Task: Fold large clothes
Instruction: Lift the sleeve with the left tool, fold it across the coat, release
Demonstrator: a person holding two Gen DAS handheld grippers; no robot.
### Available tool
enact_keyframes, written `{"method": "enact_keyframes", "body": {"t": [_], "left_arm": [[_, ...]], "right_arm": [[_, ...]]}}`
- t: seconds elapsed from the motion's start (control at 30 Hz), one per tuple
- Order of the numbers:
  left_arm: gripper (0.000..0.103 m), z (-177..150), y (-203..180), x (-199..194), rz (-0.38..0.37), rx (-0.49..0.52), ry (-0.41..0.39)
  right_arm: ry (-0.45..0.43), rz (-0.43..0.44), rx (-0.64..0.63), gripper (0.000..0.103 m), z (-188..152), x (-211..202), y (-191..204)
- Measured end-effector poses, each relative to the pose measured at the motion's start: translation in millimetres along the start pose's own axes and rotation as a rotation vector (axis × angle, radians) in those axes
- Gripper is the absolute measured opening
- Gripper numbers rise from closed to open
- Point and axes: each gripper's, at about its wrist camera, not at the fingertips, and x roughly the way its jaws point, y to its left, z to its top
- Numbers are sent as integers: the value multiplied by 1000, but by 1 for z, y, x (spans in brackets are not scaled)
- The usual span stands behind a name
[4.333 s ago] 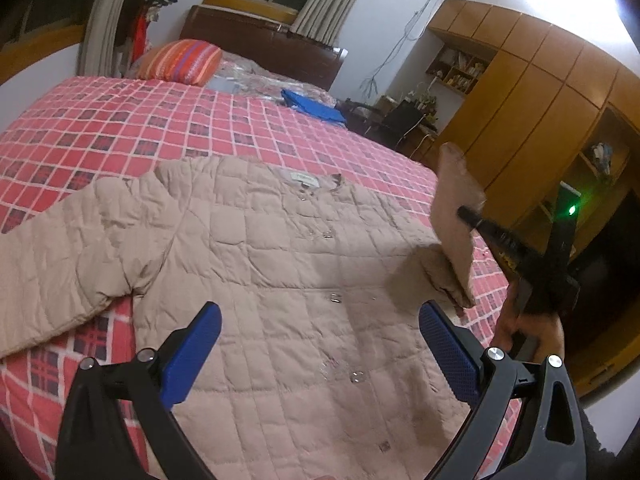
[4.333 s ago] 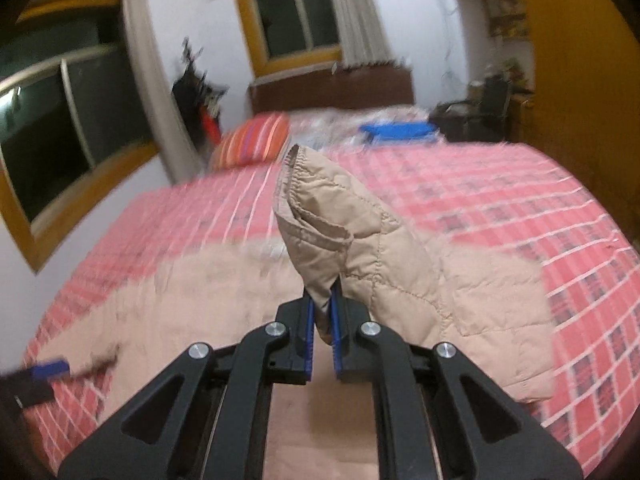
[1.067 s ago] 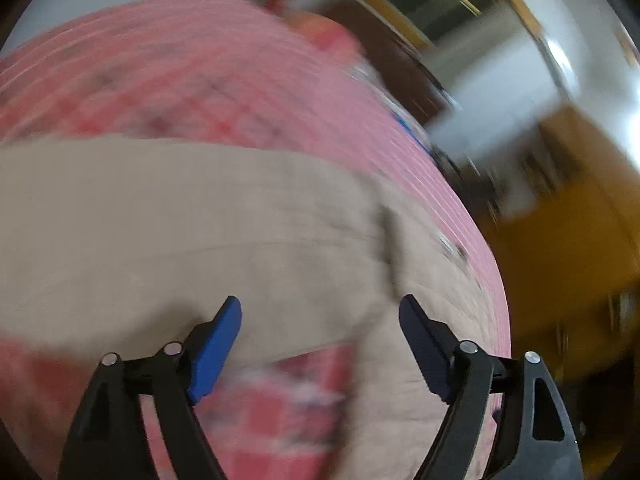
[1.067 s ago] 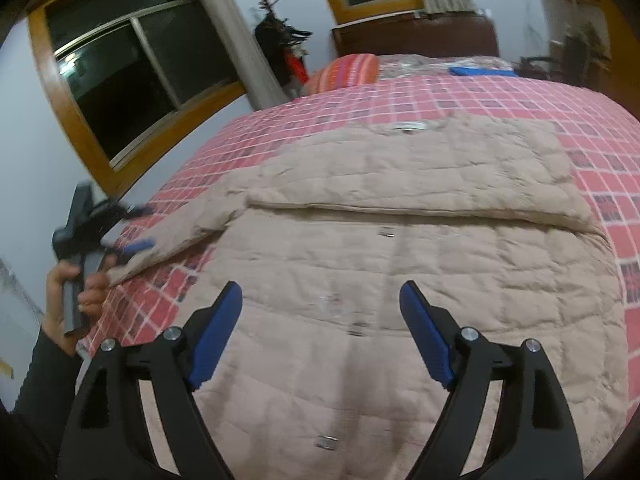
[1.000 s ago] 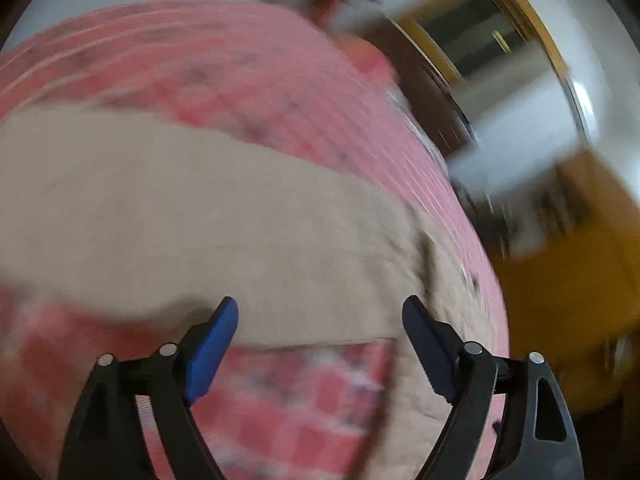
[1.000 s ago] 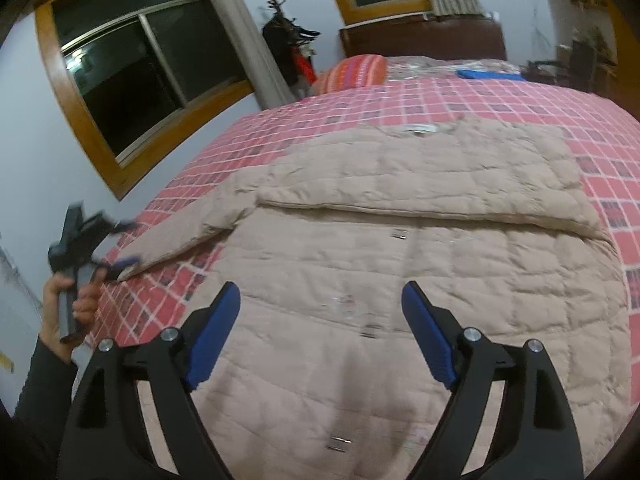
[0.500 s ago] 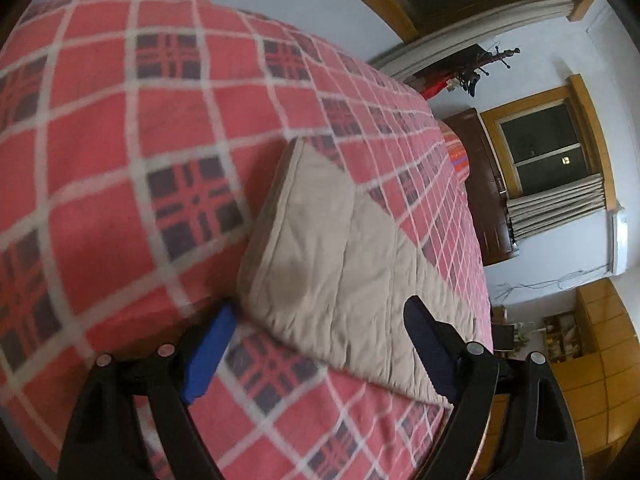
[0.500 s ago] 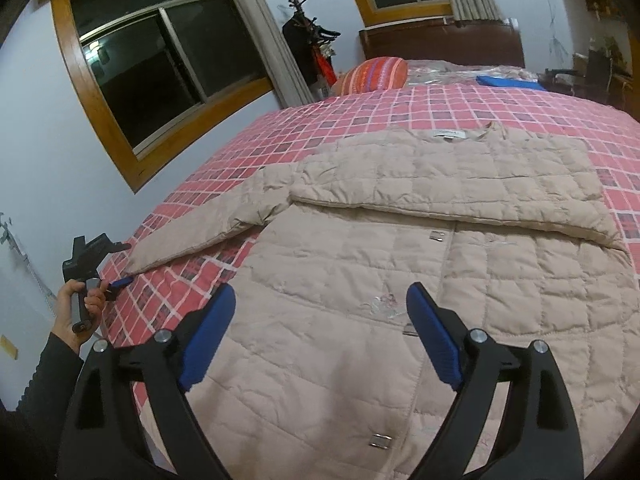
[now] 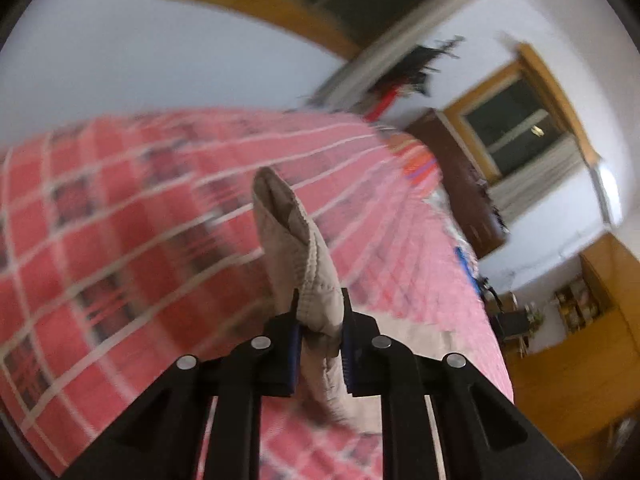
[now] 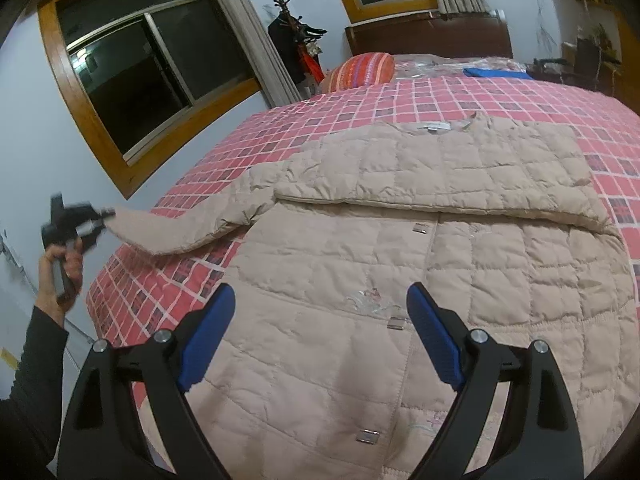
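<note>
Two grippers: our left gripper clamps the jacket cuff off the bed's left edge; our right gripper hovers open above.

No readable text in either view. Only candidate: a small white neck label inside the collar of the beige quilted jacket, at approx 12 o'clock on the garment in the right wrist view. It is too small to read, no letters or nos. made out. Left wrist view is motion-blurred; nothing legible on the sleeve cuff or the red checked bedspread.
</note>
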Motion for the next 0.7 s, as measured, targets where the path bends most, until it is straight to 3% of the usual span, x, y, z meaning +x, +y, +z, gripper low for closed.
{"method": "enact_keyframes", "body": {"t": [0.17,0.33,0.5,0.7], "left_arm": [[16,0,-106,17,-99,168,18],[15,-32,-199,44,-182,326,83],[15,-88,-263,78,-225,449,177],[15,-156,-299,132,-219,534,313]], "right_arm": [[-10,-12,32,87,-1,-8,-8],[-21,-32,49,87,-3,-17,-15],[-27,-45,83,87,-4,-24,-27],[-36,-65,113,87,-8,-29,-41]]}}
